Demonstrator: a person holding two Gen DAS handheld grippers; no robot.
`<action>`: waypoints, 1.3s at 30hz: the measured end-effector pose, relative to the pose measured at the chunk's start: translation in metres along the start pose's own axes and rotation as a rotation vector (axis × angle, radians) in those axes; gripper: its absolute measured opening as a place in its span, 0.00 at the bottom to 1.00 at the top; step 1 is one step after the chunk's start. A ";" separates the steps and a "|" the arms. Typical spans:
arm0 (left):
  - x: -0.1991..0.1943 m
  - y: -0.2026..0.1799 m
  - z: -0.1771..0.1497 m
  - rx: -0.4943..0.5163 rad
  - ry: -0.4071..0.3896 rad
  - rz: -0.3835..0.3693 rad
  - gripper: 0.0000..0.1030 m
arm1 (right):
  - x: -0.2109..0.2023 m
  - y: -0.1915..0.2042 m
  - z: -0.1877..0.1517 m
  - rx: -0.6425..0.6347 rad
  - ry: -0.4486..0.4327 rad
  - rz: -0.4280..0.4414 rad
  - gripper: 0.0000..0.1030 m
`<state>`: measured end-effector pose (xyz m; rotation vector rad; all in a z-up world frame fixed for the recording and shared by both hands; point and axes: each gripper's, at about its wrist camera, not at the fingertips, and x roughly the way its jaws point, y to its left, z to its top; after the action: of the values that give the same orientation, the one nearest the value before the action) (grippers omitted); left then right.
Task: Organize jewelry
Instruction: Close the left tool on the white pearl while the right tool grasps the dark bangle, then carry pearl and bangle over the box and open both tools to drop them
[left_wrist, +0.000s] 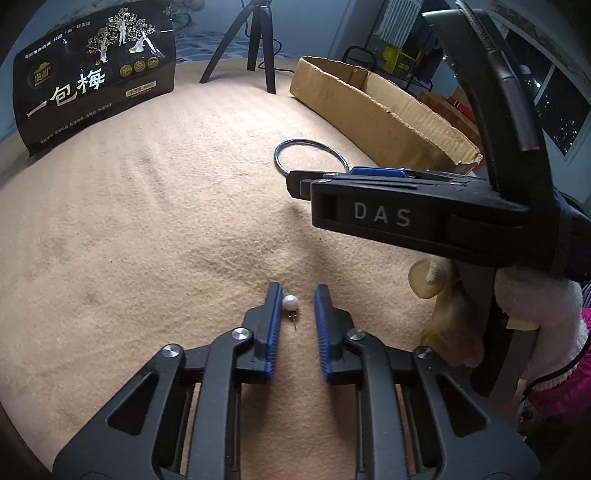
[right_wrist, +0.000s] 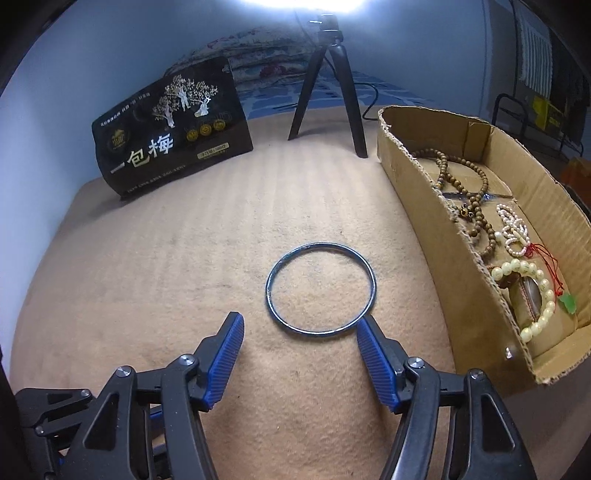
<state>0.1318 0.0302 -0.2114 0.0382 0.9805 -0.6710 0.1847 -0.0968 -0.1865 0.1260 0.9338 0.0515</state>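
A white pearl stud earring (left_wrist: 290, 303) lies on the beige felt between the open fingers of my left gripper (left_wrist: 297, 295), close to the left pad and not gripped. A thin dark bangle (right_wrist: 320, 288) lies flat on the felt just ahead of my right gripper (right_wrist: 300, 325), which is open and empty; its right fingertip (right_wrist: 364, 328) is at the bangle's near rim. The bangle also shows in the left wrist view (left_wrist: 309, 155), behind the right gripper's body (left_wrist: 406, 210). A cardboard box (right_wrist: 436, 229) at the right holds wooden beads (right_wrist: 461, 184), a pearl strand (right_wrist: 513, 230) and a pale bead bracelet (right_wrist: 535, 295).
A black snack bag (right_wrist: 173, 140) stands at the back left. A black tripod (right_wrist: 332, 92) stands at the back centre. The cardboard box (left_wrist: 373, 110) borders the felt on the right. A gloved hand (left_wrist: 535, 314) holds the right gripper.
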 end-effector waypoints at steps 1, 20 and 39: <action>0.000 0.000 0.000 0.002 -0.001 0.002 0.13 | 0.001 0.001 0.000 -0.003 0.000 -0.006 0.65; -0.002 0.009 -0.002 -0.029 -0.008 0.015 0.07 | 0.024 0.015 0.015 -0.040 0.014 -0.154 0.79; -0.025 0.018 0.000 -0.073 -0.003 0.104 0.07 | -0.019 0.020 0.010 -0.090 -0.053 -0.030 0.69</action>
<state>0.1325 0.0567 -0.1968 0.0235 0.9925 -0.5396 0.1816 -0.0799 -0.1630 0.0295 0.8784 0.0622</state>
